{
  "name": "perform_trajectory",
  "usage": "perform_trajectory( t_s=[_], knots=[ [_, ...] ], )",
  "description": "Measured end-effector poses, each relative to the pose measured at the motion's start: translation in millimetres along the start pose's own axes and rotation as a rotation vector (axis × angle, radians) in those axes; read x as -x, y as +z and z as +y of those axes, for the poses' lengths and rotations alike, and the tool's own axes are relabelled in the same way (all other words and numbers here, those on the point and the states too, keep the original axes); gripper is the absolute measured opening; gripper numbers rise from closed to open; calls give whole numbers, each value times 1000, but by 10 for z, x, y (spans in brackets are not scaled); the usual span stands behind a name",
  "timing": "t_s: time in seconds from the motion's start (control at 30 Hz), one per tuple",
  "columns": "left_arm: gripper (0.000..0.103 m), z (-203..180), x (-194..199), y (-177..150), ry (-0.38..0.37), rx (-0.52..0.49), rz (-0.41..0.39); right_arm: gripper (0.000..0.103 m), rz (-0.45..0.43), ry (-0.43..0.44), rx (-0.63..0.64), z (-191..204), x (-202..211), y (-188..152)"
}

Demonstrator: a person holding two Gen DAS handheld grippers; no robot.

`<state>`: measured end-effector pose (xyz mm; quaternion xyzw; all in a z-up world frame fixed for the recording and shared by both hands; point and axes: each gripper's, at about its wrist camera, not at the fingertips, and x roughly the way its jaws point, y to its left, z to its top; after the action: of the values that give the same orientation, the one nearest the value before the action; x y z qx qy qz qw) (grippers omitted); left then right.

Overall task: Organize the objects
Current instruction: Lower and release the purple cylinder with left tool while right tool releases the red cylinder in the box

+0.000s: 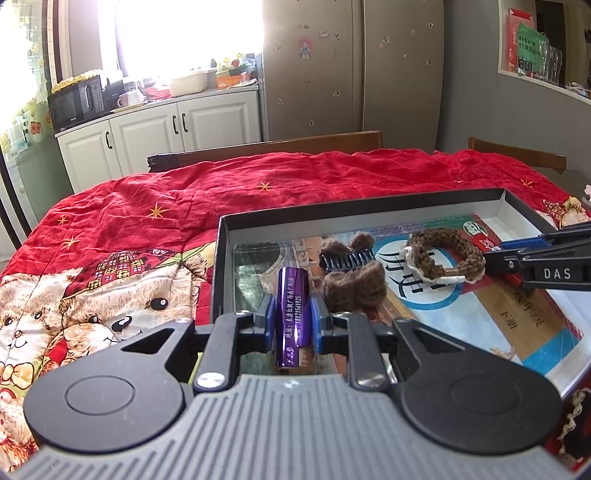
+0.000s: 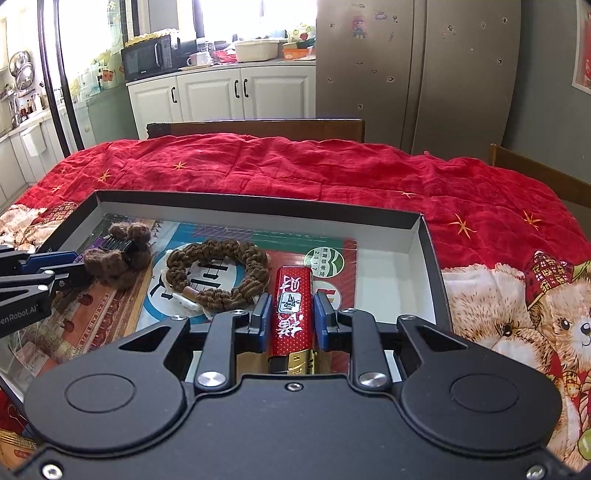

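pinching light, slick lighters midway along: left hand-held gripper (image 1: 293, 321) clamps the purple lighter (image 1: 293, 315), right hand-held gripper (image 2: 293, 319) the red lighter (image 2: 293, 314).

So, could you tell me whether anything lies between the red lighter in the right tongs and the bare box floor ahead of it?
Nothing visible does. The red lighter is clamped over the shallow black box; the brown braided hair tie lies to its left, clear of the white floor.

Bright window (image 1: 177, 33), white cabinets (image 1: 155, 133), steel fridge (image 1: 354, 66), grey wall (image 1: 476, 110)
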<state>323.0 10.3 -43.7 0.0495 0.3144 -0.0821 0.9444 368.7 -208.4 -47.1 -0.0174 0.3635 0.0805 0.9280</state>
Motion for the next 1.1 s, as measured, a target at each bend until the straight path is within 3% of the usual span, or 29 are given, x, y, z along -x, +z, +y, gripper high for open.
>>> perform_trajectory(
  t_s=[0.77,0.87,0.93,1.1],
  knots=[
    [24,-43,-20,2,18,-22,16,27,13,10,15,20,-22,10],
    [39,-54,-10,-1,22,-29,8,30,12,22,4,13,-21,14],
    [47,-59,12,-4,22,-34,-5,37,11,24,-3,8,-18,14],
    [57,-64,44,-1,29,-34,-20,43,-2,21,-27,-43,18,8]
  ],
)
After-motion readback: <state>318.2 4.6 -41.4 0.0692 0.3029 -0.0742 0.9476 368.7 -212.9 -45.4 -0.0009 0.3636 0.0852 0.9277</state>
